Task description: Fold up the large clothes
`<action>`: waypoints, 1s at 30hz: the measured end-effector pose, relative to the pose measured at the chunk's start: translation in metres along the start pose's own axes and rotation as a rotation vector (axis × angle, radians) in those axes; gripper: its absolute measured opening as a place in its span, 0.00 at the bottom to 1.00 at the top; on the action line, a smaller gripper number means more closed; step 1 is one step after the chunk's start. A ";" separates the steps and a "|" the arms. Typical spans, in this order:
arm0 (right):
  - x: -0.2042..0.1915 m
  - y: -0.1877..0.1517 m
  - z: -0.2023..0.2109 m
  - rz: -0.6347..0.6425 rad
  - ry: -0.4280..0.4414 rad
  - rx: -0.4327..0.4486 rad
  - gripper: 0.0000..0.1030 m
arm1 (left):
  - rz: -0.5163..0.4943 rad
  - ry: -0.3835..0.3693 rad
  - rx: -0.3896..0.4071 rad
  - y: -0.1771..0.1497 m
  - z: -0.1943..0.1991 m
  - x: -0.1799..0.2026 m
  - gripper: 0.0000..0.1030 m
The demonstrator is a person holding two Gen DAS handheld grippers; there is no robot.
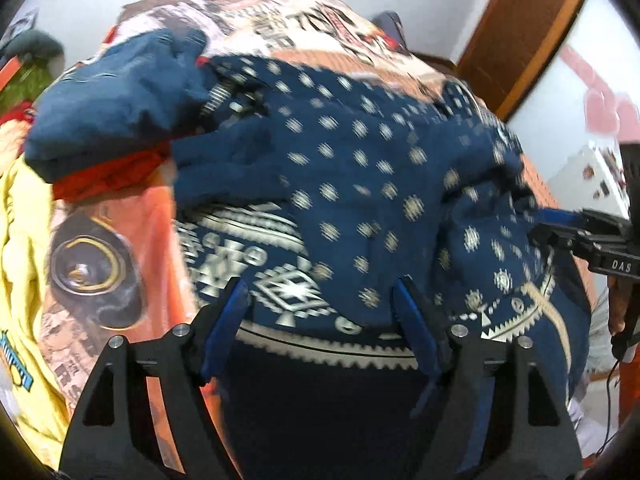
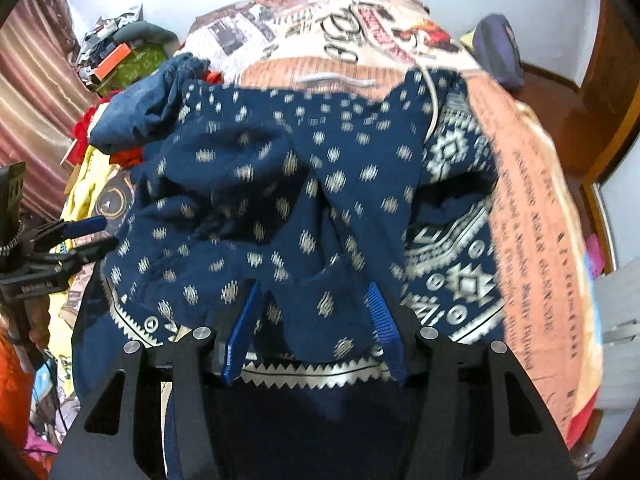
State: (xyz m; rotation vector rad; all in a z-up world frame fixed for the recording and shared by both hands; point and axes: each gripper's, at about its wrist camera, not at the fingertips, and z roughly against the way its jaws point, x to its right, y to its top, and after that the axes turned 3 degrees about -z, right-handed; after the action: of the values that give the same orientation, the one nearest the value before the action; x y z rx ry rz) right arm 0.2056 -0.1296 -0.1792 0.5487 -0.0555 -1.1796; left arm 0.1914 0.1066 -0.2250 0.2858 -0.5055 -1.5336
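Note:
A large navy garment (image 1: 360, 184) with cream diamond dots and a geometric border lies rumpled on the bed; it also shows in the right wrist view (image 2: 280, 184). My left gripper (image 1: 320, 292) is open, its blue fingers (image 1: 228, 320) spread just above the garment's patterned hem. My right gripper (image 2: 312, 292) is open over a fold near the hem, blue fingers (image 2: 244, 328) apart with cloth between them. The right gripper also shows at the right edge of the left wrist view (image 1: 560, 220), and the left gripper at the left edge of the right wrist view (image 2: 88, 232).
An orange printed bedspread (image 2: 532, 216) covers the bed. A plain blue garment (image 1: 120, 96), red cloth (image 1: 108, 180) and yellow cloth (image 1: 24, 240) lie at the left. A wooden door (image 1: 524, 28) stands at the right. Clutter and a curtain (image 2: 36, 92) are at the far left.

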 end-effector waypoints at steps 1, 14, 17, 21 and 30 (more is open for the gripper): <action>0.001 0.002 0.003 0.000 -0.002 0.012 0.51 | 0.013 0.006 0.018 0.003 0.006 -0.006 0.72; 0.059 0.048 0.013 -0.167 -0.038 0.144 0.62 | 0.275 0.032 0.062 0.047 -0.006 -0.091 0.75; 0.079 0.053 0.001 -0.212 -0.056 0.122 0.62 | 0.352 -0.008 0.006 0.050 -0.033 -0.109 0.75; 0.102 0.059 -0.018 -0.278 -0.042 0.084 0.62 | 0.404 -0.057 -0.037 0.057 -0.065 -0.121 0.75; 0.132 0.079 -0.060 -0.371 0.039 0.039 0.62 | 0.416 -0.158 -0.058 0.089 -0.118 -0.119 0.74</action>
State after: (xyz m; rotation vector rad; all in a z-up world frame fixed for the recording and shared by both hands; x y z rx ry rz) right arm 0.3451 -0.2026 -0.2284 0.6333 0.0595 -1.5304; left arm 0.3300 0.2115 -0.3000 0.0097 -0.6023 -1.1669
